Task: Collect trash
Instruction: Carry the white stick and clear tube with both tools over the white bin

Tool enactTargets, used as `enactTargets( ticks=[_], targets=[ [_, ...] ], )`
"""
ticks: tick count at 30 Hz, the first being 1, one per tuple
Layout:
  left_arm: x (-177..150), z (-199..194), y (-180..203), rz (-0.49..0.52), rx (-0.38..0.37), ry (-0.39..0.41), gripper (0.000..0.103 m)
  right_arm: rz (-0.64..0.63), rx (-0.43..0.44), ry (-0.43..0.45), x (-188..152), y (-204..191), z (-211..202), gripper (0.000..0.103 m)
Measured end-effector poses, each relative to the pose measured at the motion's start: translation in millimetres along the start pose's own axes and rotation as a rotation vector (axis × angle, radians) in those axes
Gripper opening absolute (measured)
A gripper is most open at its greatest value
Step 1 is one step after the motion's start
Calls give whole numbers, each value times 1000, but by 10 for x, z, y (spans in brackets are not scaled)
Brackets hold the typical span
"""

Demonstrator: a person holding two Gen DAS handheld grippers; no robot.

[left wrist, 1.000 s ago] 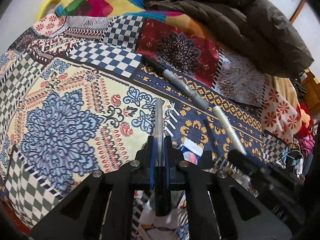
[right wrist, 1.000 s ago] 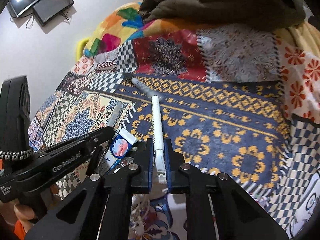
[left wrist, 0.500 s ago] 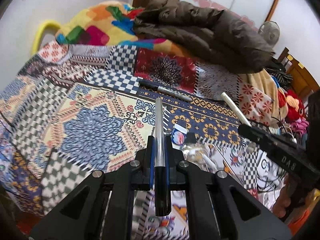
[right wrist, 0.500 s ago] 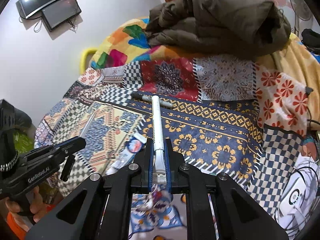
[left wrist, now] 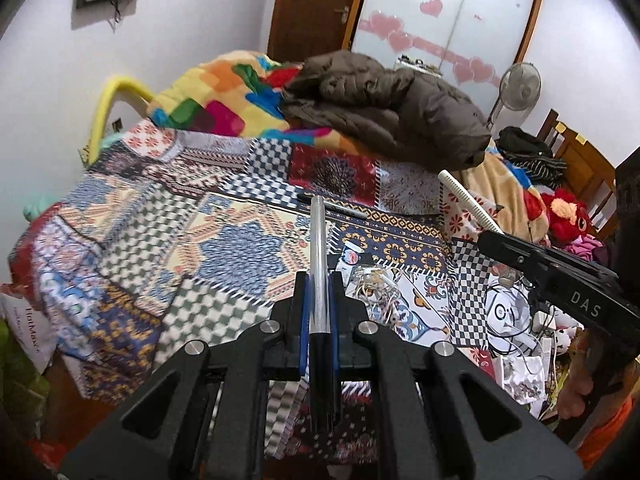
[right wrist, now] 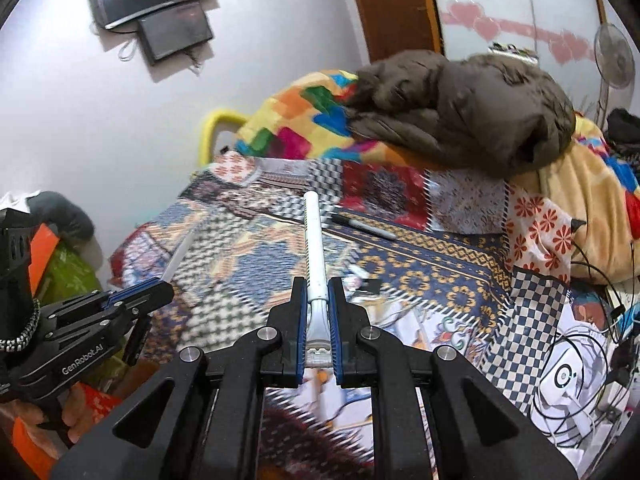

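A: What differs from a second ago?

B: Both grippers have risen off the bed [left wrist: 120, 216]. Earlier the patterned bedspread filled each view; now the wall, the door [left wrist: 312, 4] and the brown jacket [left wrist: 392, 108] show above it. The grey marker [left wrist: 340, 209] has stayed lying on the bedspread, and so has the small tube [left wrist: 352, 254] near the bed's edge.

A: And the left gripper [left wrist: 320, 292]?

B: Clenched on a pen [left wrist: 319, 256] with a clear barrel and a dark end, as before. It is held in the air above the bed. Its long axis runs straight along the fingers, clear end pointing away from the camera, dark end back toward it.

A: The right gripper [right wrist: 318, 304]?

B: Clamped on a white ribbed stick [right wrist: 314, 240], also lifted clear of the bedspread. It lies along the fingers too, far tip pointing forward toward the headboard end. In the left view it slants up and to the left from the other gripper.

A: The two apart?

B: Yes, side by side, not touching.
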State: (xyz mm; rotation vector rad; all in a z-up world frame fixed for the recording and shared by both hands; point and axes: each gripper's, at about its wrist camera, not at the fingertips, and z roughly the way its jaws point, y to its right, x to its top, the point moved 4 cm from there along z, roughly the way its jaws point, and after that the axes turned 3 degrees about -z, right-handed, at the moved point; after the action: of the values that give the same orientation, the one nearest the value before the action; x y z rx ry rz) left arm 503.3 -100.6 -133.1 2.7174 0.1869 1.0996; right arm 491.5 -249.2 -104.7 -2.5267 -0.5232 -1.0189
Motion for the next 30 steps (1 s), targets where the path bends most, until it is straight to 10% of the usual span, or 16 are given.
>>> enactTargets(
  ticks=[30],
  targets=[
    [-1396,-2355,-1891,-183,202,111,7,-306,236,-47,-885,-2729,-389,9]
  ],
)
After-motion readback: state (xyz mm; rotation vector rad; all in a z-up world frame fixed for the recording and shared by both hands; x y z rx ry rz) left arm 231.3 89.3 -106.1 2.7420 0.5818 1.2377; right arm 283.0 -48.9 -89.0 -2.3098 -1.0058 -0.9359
